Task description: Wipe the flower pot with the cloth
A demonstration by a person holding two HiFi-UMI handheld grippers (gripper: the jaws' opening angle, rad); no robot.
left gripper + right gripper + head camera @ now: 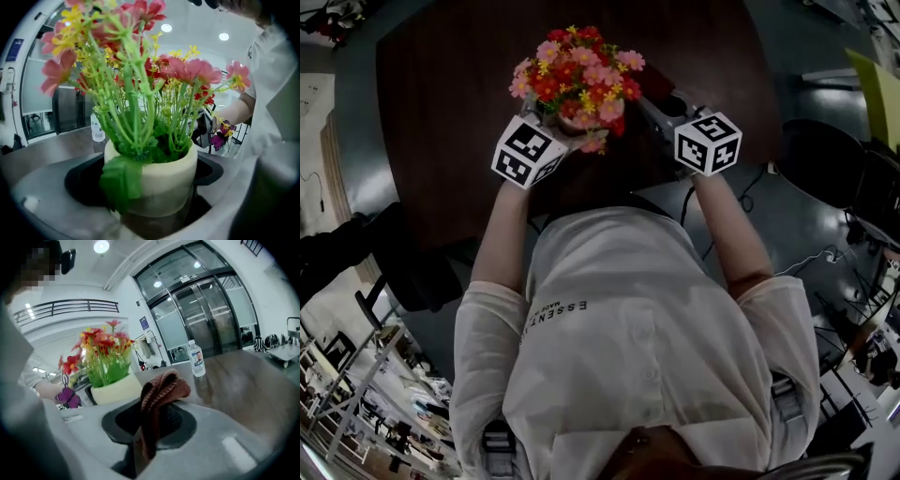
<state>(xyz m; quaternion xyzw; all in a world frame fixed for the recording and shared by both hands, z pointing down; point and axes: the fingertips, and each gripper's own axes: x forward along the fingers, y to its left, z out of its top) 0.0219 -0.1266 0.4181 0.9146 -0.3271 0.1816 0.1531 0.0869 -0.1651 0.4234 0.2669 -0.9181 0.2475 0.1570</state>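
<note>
Flower pot (164, 180) is mostly hiding under its flowers (579, 80) in the head view, sitting close to the person's chest over the dark table (441, 94), between the two marker cubes.

Left gripper view: left gripper (154, 197) is clamping the cream pot low on its body, jaws part-open and pressing both sides, with a green leaf hanging over the rim. The pot is looking smooth, rigid, probably light but top-heavy; gripping low on the wall and well under the rim seems safest against slipping.

Right gripper view: right gripper (152, 427) is pinching a rust-brown cloth (159, 392), jaws nearly closed, with the soft folds flopping over the top. The pot is sitting to the left, not touching the cloth. A water bottle (197, 359) is standing behind.
</note>
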